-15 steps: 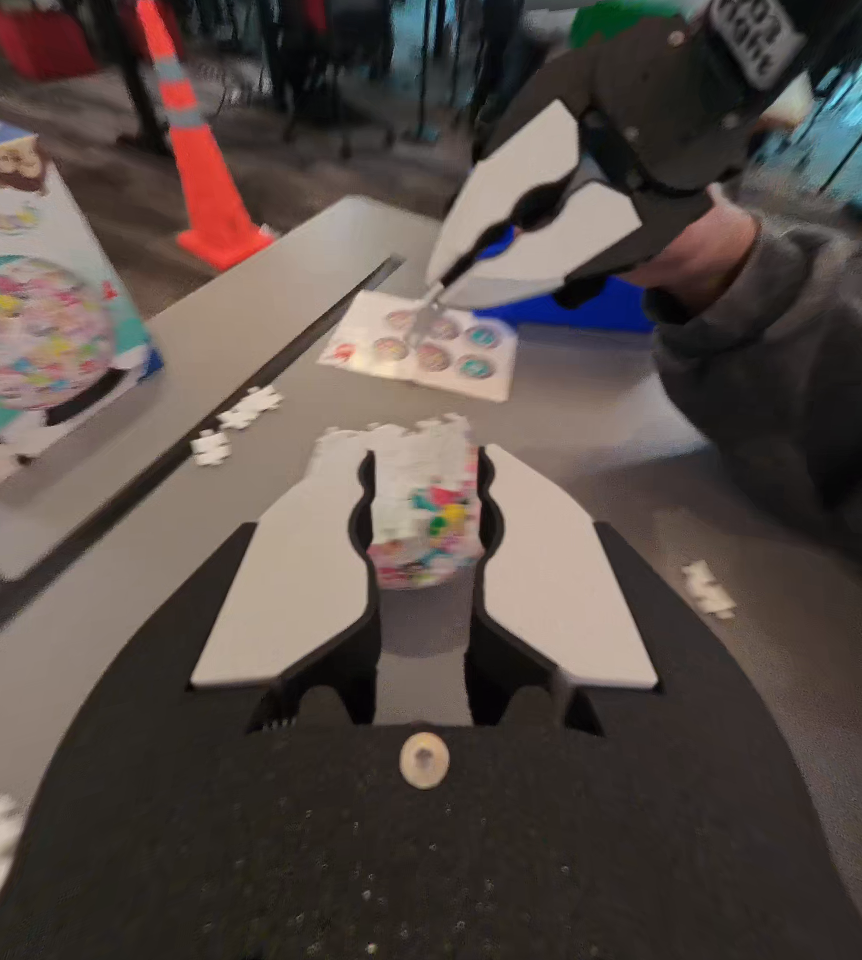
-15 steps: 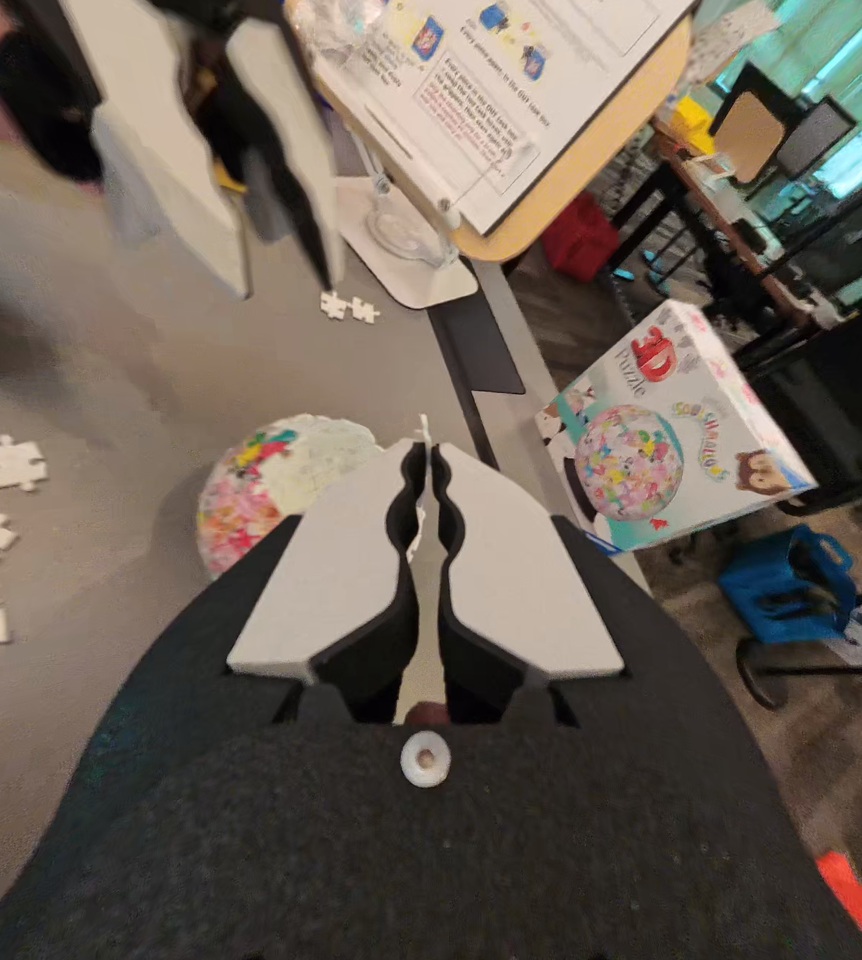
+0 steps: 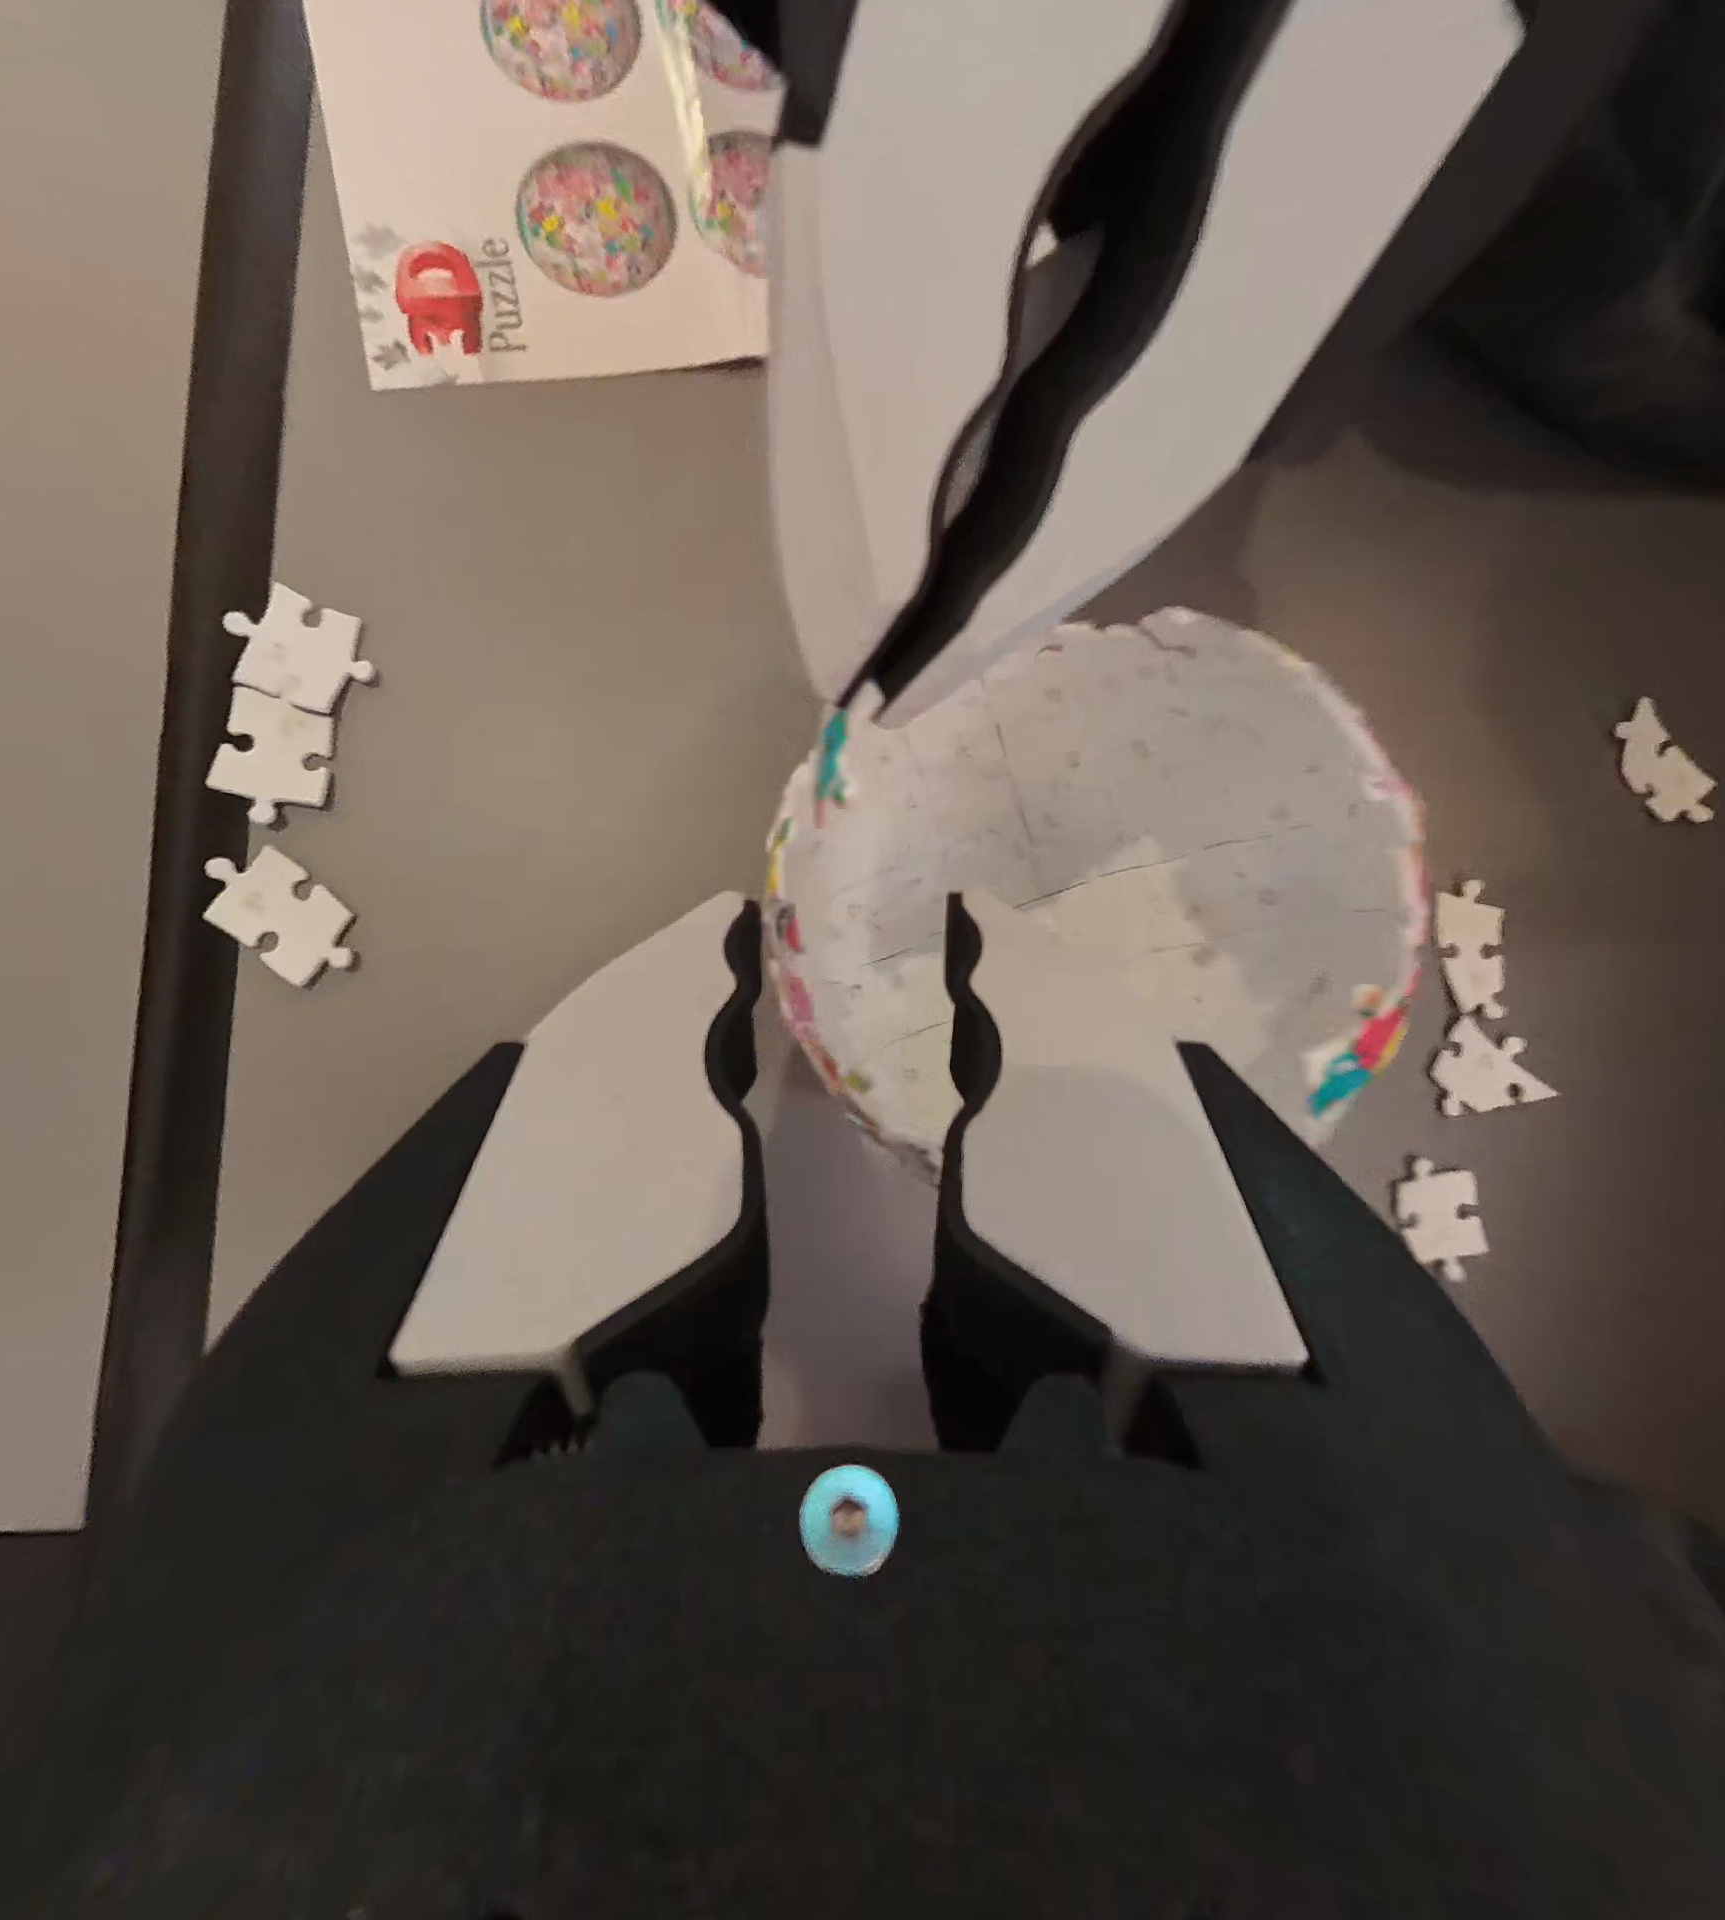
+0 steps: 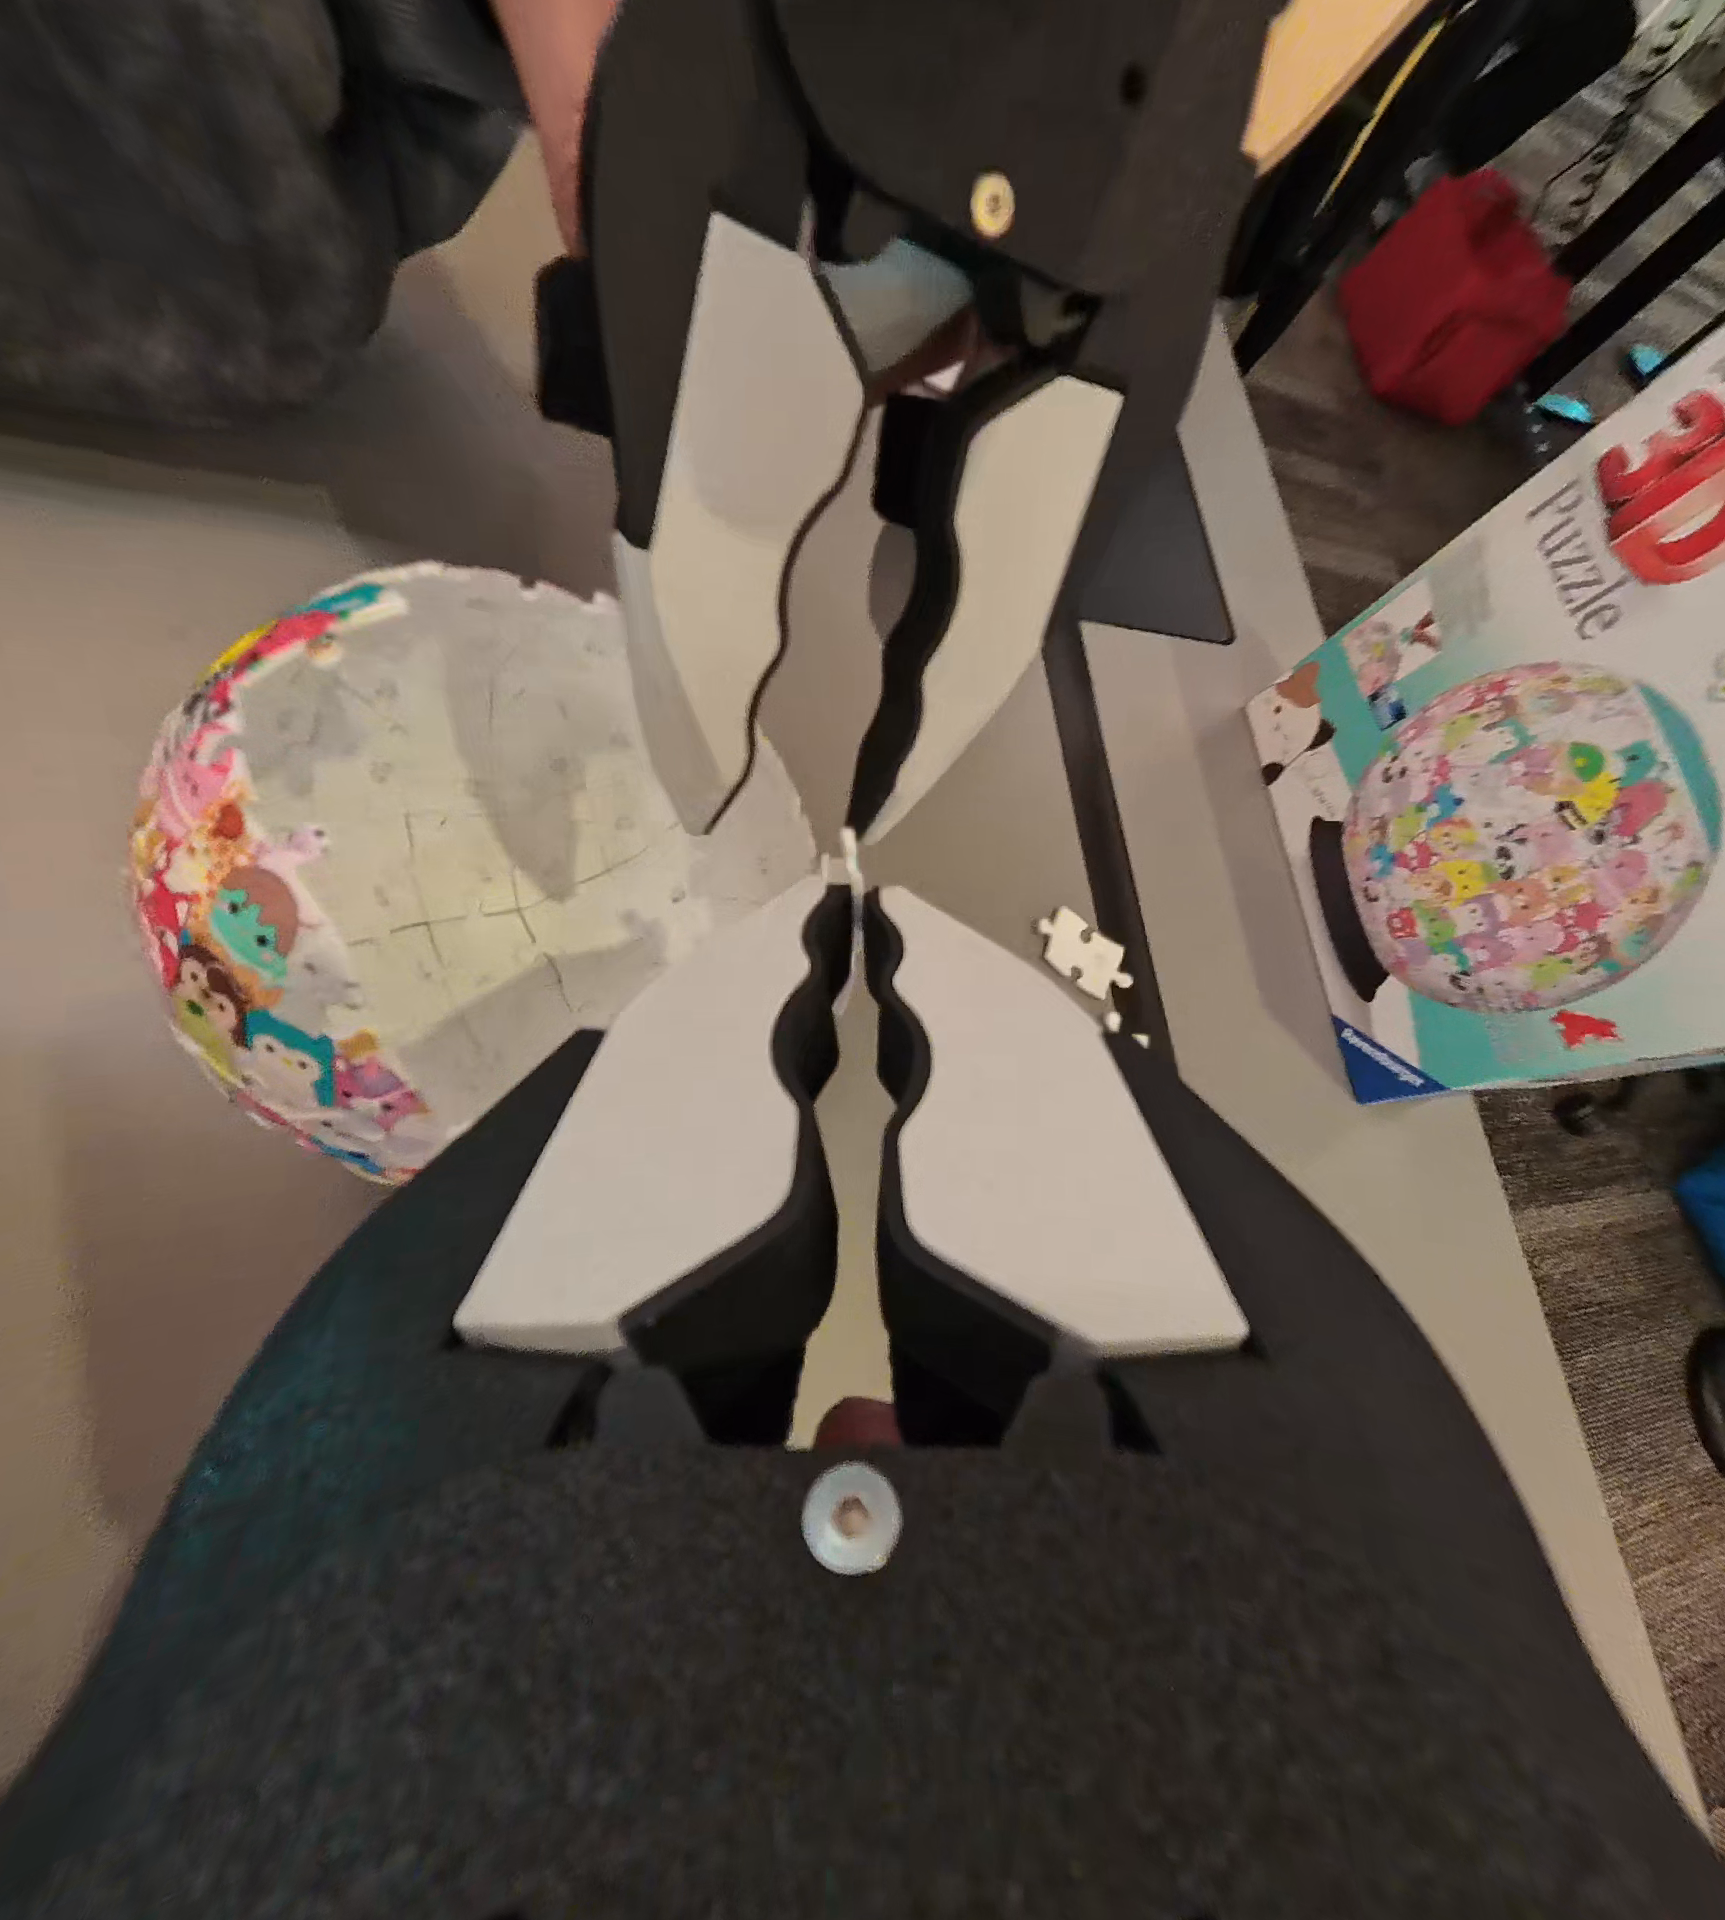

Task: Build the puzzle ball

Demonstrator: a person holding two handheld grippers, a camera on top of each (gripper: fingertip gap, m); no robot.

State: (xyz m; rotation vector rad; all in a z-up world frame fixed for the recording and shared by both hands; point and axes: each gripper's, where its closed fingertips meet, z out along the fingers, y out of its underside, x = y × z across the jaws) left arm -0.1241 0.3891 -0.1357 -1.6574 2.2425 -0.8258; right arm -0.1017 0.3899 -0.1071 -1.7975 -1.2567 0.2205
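Shows the left claw [image 3: 850, 909] closed on the near wall of the half-built ball [image 3: 1149, 831], one finger outside the shell and the other inside its white hollow. Puts the rest of the ball ahead and to the right of that claw, open side up, on the grey table [image 3: 546, 582]. Finds three loose pieces [image 3: 281, 779] well off to the claw's left, beside a dark strip, and several more to the right past the ball. Places a printed leaflet [image 3: 546, 208] far ahead and left.

Shows the right claw [image 4: 853, 914] pinched shut on a small white piece [image 4: 850, 854], held edge-on at the very tips. Meets the left claw tip to tip straight ahead, at the ball's rim. Sets the ball's colourful outside to the left of the right claw, a single loose piece [image 4: 1081, 951] just to its right, and the puzzle box [image 4: 1564, 831] farther right.
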